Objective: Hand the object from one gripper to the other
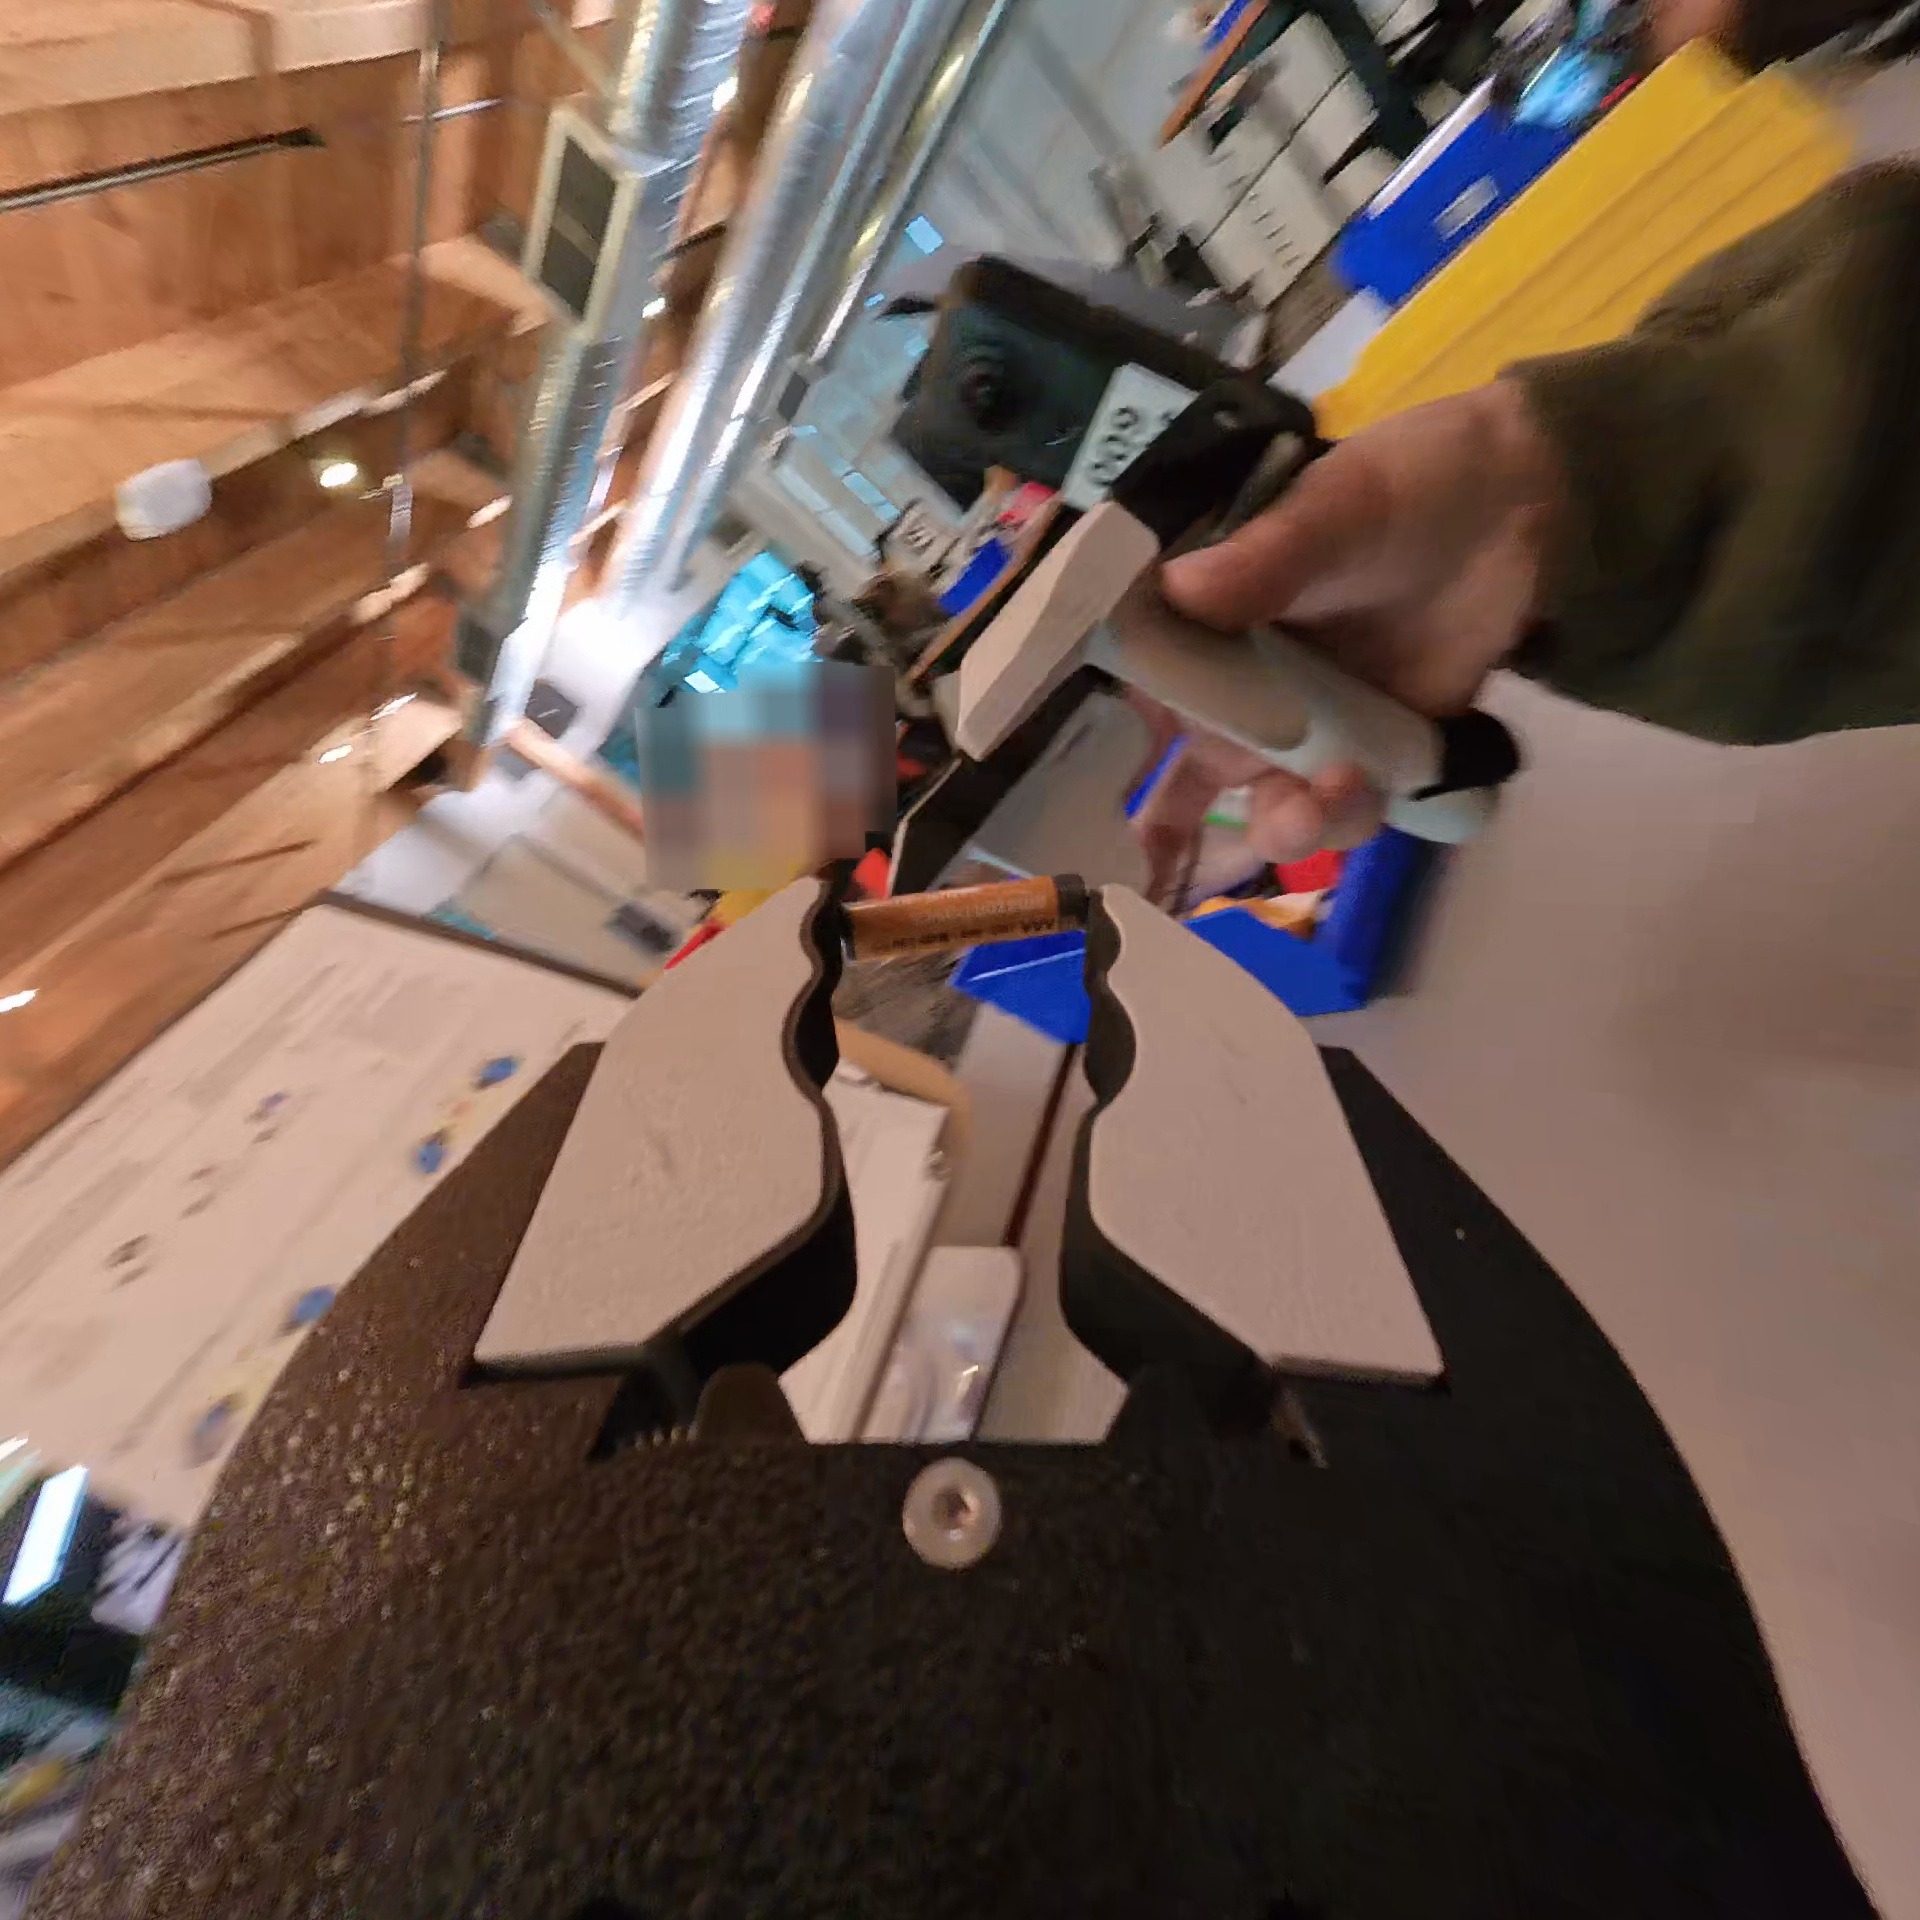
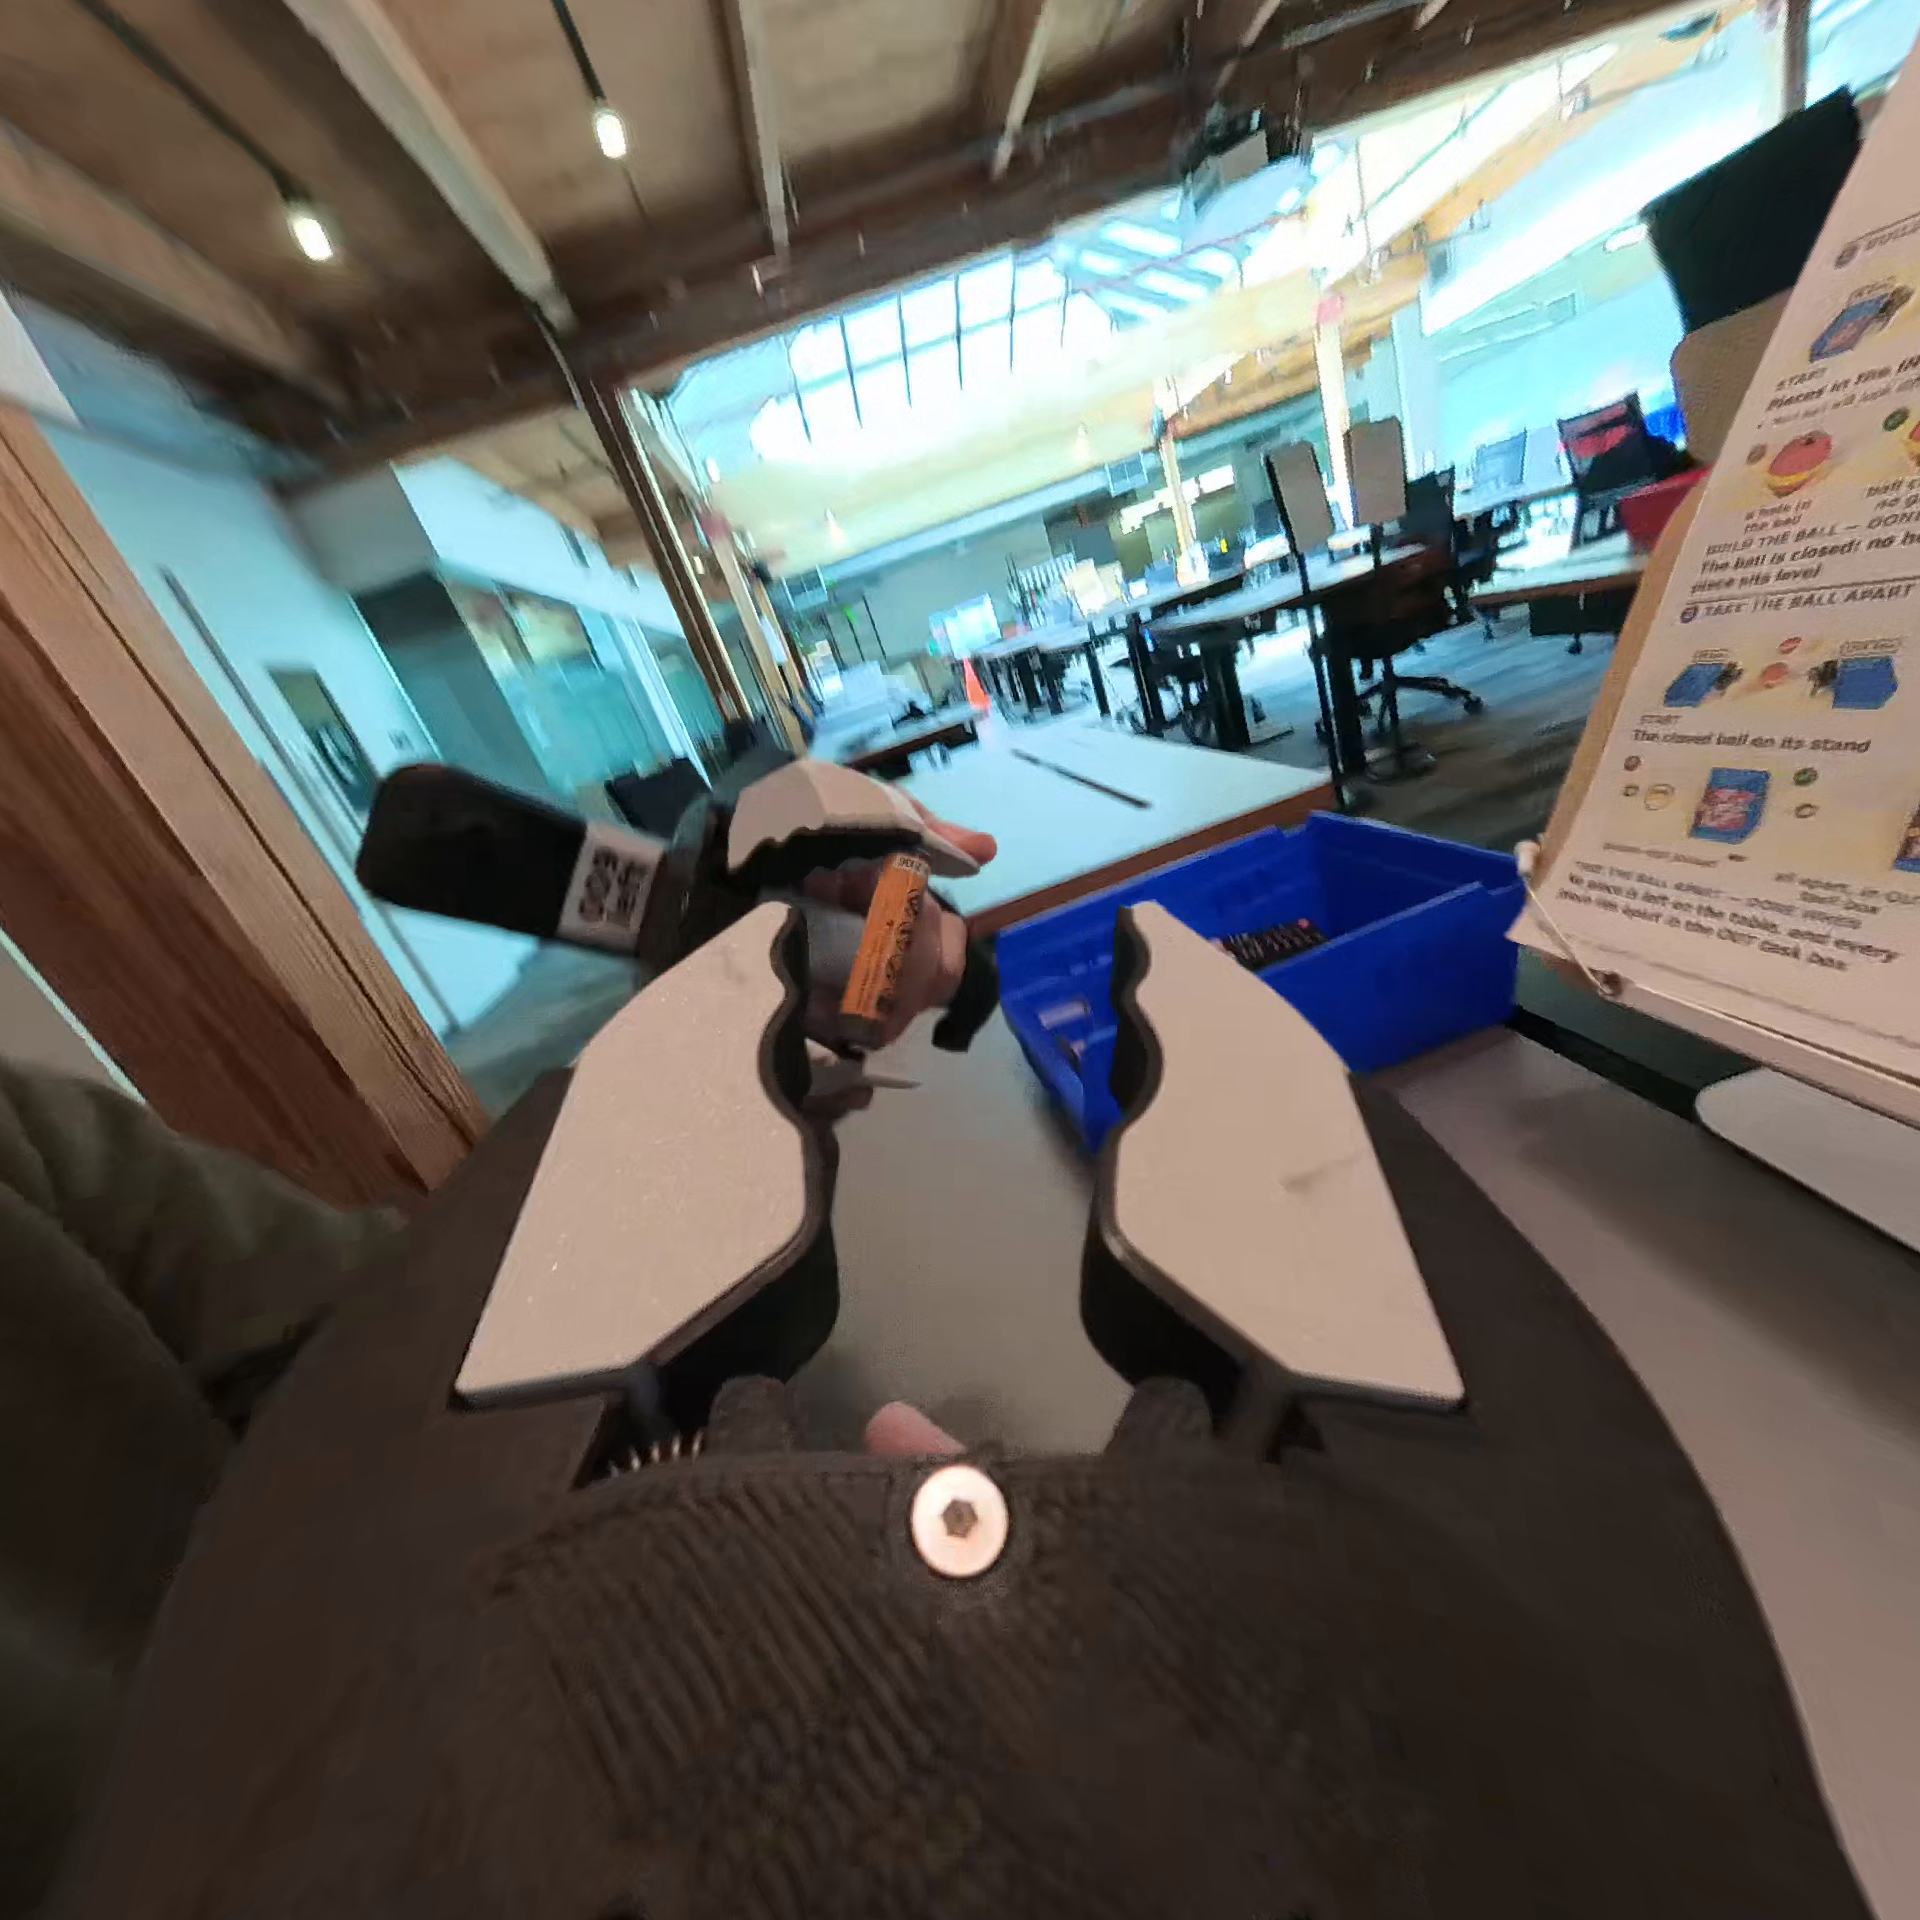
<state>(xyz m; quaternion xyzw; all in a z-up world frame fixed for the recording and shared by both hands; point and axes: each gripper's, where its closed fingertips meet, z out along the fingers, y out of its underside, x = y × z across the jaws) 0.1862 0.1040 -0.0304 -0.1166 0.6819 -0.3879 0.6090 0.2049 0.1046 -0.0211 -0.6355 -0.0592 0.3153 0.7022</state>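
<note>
An orange and black battery [image 1: 961, 916] is clamped end to end between the fingertips of my left gripper [image 1: 961, 930], which holds it in the air. In the right wrist view the same battery [image 2: 881, 961] stands nearly upright in the left gripper [image 2: 888, 940], just left of and beyond my right gripper's left fingertip. My right gripper [image 2: 961, 935] is open and empty, jaws wide apart, and does not touch the battery. In the left wrist view the right gripper [image 1: 1039, 634] is above and to the right of the battery, held by a hand [image 1: 1382, 561].
A blue bin [image 2: 1403, 935] with small parts sits on the grey table [image 2: 1558, 1299] just beyond my right gripper. A standing instruction sheet [image 2: 1766, 675] is at the right. In the left wrist view, blue bins [image 1: 1340, 956] and a yellow bin [image 1: 1558, 239] lie behind. My left and right fingertips are right by each other.
</note>
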